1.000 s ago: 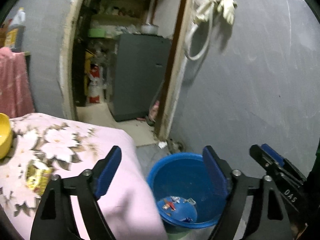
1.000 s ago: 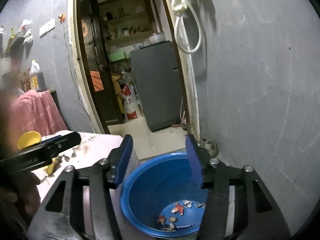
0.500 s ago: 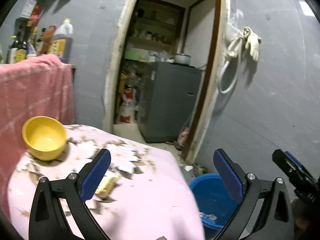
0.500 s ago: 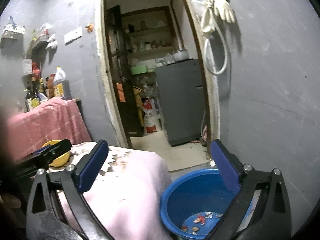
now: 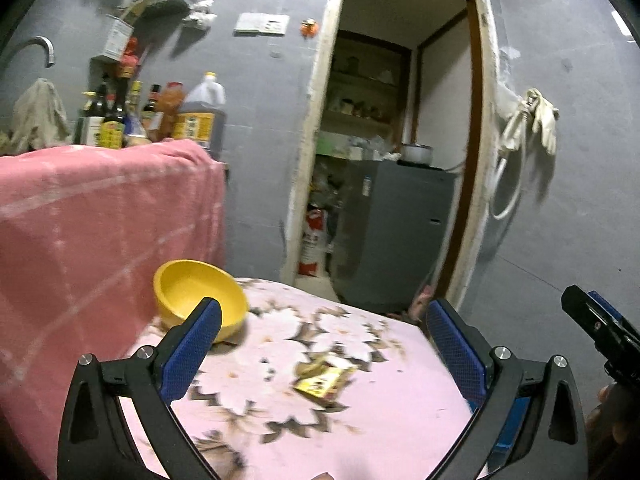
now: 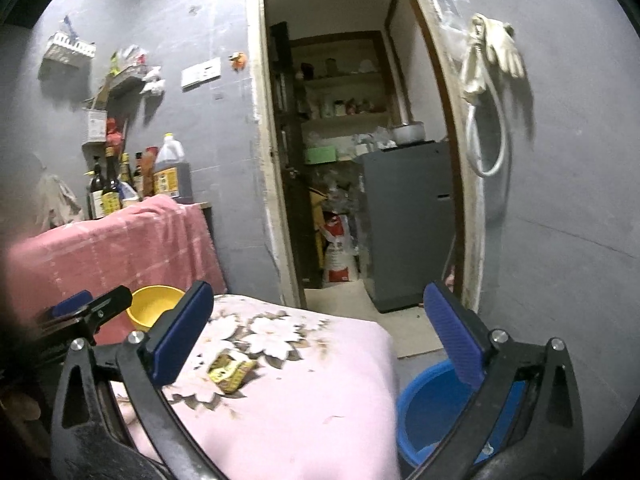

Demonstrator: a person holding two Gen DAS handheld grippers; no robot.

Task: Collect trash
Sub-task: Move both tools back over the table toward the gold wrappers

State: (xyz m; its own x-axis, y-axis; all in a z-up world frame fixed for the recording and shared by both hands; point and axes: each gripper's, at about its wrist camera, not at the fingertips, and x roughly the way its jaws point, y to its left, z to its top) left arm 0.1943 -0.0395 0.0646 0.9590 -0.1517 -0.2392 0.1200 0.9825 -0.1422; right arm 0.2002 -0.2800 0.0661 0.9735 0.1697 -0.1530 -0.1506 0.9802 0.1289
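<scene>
Yellow bowl (image 5: 200,296) (empty) nr wrapper (image 5: 322,380) — path clear.

Your pads (image 5: 191,354) are blue on black arms, on both grippers. At the bottom of the frame, the cloth (image 5: 384,412) is pale pink with a white and brown flower print. On it lies a yellow wrapper (image 5: 322,380) with dark markings. At centre left you see a plain yellow bowl (image 5: 200,294). On the left, the towel (image 5: 100,220) is rose pink with a faint white check. At lower right in the right view, the bucket (image 6: 428,408) is bright blue. The wall (image 5: 560,160) is grey, the fridge (image 5: 400,232) dark grey.
</scene>
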